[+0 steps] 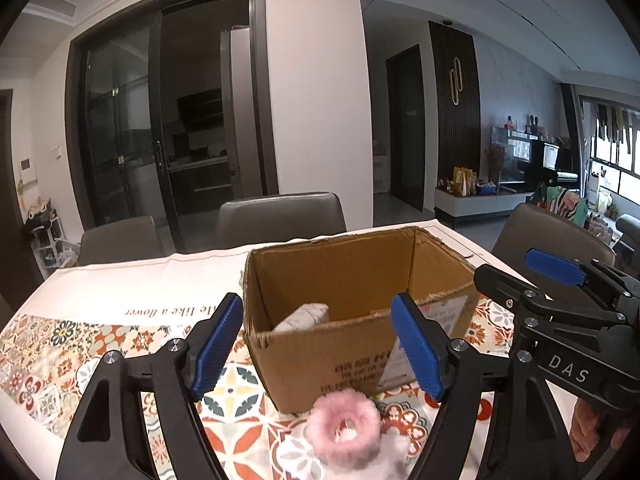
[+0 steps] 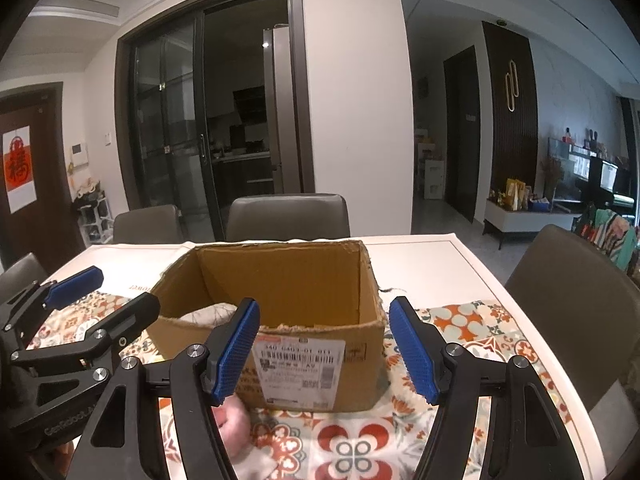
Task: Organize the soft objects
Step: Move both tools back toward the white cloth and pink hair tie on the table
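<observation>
One pink scrunchie [image 1: 343,427] flat, hole up, before cardboard box [image 1: 340,344].

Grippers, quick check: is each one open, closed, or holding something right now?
Left gripper: open, holding nothing; the pink fluffy ring lies loose on the tablecloth below it.
Right gripper: open, holding nothing, facing the cardboard box.

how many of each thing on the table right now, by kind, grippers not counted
cardboard box: 1
pink fluffy ring, in front of the box: 1
whitish soft item inside the box: 1
white fluffy piece under the ring: 1
patterned tablecloth: 1
total: 5
</observation>
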A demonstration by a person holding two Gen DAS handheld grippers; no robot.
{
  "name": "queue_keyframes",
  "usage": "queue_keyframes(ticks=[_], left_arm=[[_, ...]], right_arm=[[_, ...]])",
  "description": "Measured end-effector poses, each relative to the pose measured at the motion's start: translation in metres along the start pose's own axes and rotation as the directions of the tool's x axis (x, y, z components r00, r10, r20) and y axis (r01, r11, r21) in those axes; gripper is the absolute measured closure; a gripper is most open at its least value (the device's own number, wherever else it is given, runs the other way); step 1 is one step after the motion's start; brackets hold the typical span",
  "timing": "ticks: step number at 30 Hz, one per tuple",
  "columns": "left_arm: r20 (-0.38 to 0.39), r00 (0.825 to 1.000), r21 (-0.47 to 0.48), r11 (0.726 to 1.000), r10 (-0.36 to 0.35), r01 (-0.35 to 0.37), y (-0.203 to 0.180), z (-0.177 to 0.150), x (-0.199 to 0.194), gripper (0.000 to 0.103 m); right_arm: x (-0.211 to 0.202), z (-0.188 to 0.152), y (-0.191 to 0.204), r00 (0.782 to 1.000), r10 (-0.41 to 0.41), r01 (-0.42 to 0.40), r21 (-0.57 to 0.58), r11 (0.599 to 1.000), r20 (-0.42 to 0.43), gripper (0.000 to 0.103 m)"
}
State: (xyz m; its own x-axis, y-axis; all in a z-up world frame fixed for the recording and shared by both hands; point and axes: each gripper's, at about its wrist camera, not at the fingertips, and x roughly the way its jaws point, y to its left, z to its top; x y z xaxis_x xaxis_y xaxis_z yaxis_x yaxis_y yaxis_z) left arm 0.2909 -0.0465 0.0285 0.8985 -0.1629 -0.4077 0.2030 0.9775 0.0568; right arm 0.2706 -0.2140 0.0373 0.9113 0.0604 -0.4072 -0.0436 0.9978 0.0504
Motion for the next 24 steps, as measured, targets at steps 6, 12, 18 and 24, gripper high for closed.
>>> queue_keyframes(ticks=[6, 12, 18, 24], left_arm=[[-0.017, 1.000, -0.009, 1.000, -0.002, 0.002, -0.003, -0.012, -0.016, 0.026], [-0.043, 0.999, -0.025, 1.000, -0.003, 0.002, -0.003, -0.026, -0.029, 0.026], [-0.073, 0.997, -0.014, 1.000, -0.010, 0.009, -0.007, -0.043, -0.040, 0.026], [-0.099, 0.995, 0.005, 1.000, -0.009, 0.010, -0.009, -0.057, -0.047, 0.026]], right_arm=[[-0.012, -0.009, -0.001, 1.000, 0.004, -0.004, 0.008, 1.000, -0.026, 0.035], [-0.020, -0.025, -0.002, 0.997, 0.008, -0.007, 0.016, 1.000, -0.077, 0.035], [-0.029, -0.040, 0.000, 0.995, 0.032, -0.031, 0.008, 0.999, -0.093, 0.035], [-0.035, -0.054, 0.003, 0.993, 0.020, -0.021, -0.010, 1.000, -0.115, 0.035]])
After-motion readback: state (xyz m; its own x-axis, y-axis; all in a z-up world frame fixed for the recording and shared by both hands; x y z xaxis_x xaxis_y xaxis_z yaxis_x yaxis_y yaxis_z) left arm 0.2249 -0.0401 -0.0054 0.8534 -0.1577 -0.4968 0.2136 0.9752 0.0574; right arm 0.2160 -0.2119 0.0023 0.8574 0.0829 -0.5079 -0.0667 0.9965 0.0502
